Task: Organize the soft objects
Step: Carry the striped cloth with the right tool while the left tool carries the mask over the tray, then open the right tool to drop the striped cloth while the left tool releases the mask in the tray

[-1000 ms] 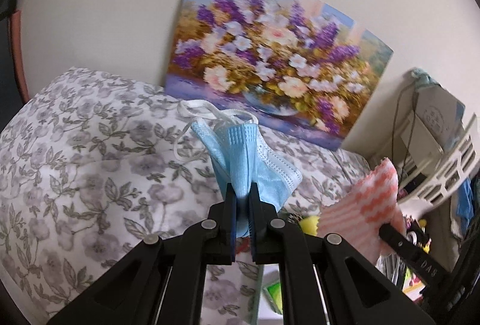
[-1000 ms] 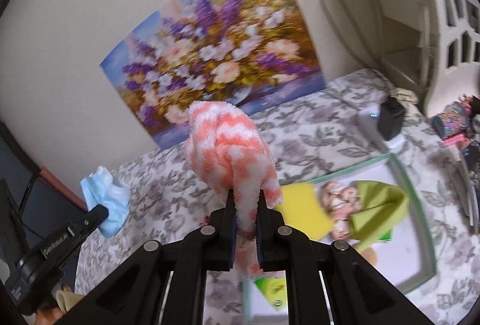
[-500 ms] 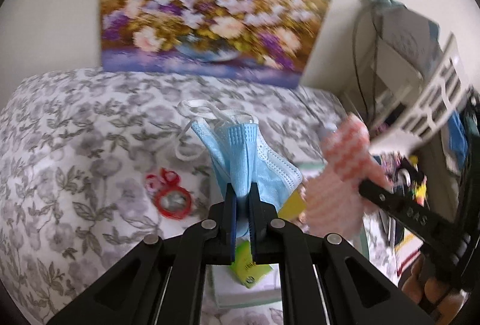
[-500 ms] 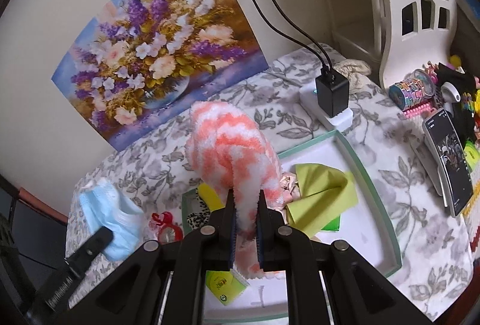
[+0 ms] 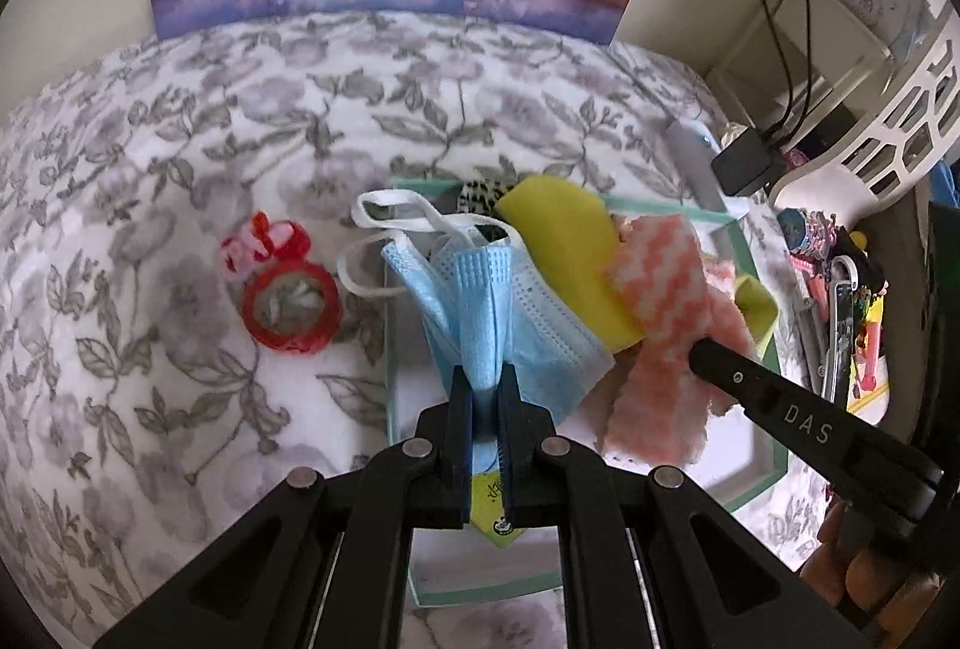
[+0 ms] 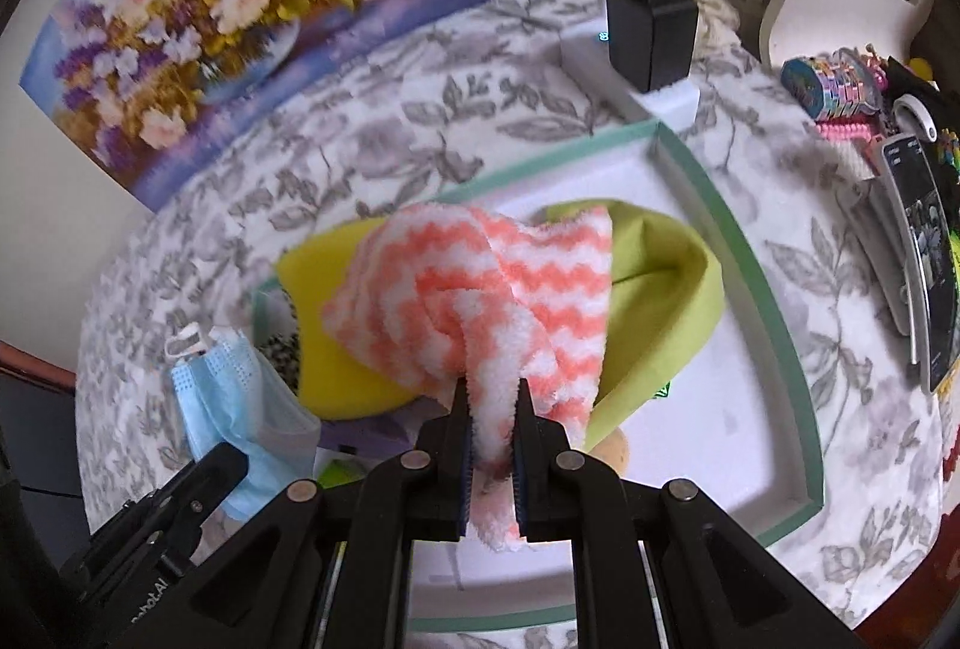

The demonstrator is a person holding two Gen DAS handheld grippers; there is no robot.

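Red ring (image 5: 292, 312): lies on the grey floral tablecloth (image 5: 180, 169) at about 9 o'clock of the left wrist view, a small red-and-pink bow touching its upper left edge; it sits just outside the tray's left rim.
Left gripper (image 5: 485, 388): jaws pressed together on the blue face mask (image 5: 480, 301), pinching its bunched lower edge; the tool points steeply down over the tray.
Blue face mask: stands up out of the jaws toward 12 o'clock, its white ear loops (image 5: 396, 217) flopping to 11 o'clock over the tray's left rim. In the right wrist view it shows at 8 o'clock (image 6: 240, 397).
Tray (image 6: 744, 253): white inside with a green rim, lying on the tablecloth beneath both tools.
Yellow cloth (image 5: 558, 241): lies in the tray at about 1 o'clock of the mask, partly behind it.
Black-and-white patterned item (image 5: 480, 196): peeks out at the tray's far left corner, mostly hidden.
Right gripper (image 6: 492, 403): jaws clamped on the pink-and-white zigzag cloth (image 6: 480, 301), with a fold of it squeezed between the pads.
Pink-and-white zigzag cloth: fans up toward 12 o'clock above the yellow cloth and the green cloth (image 6: 660, 289); whether it touches them cannot be told.
Green cloth: lies folded in the tray at 2 o'clock of the right jaws.
Black charger (image 6: 651, 34): plugged into a white power strip beyond the tray's far corner, at 1 o'clock.
Phone (image 6: 924, 253): lies on the tablecloth at 3 o'clock, well apart from the tray.
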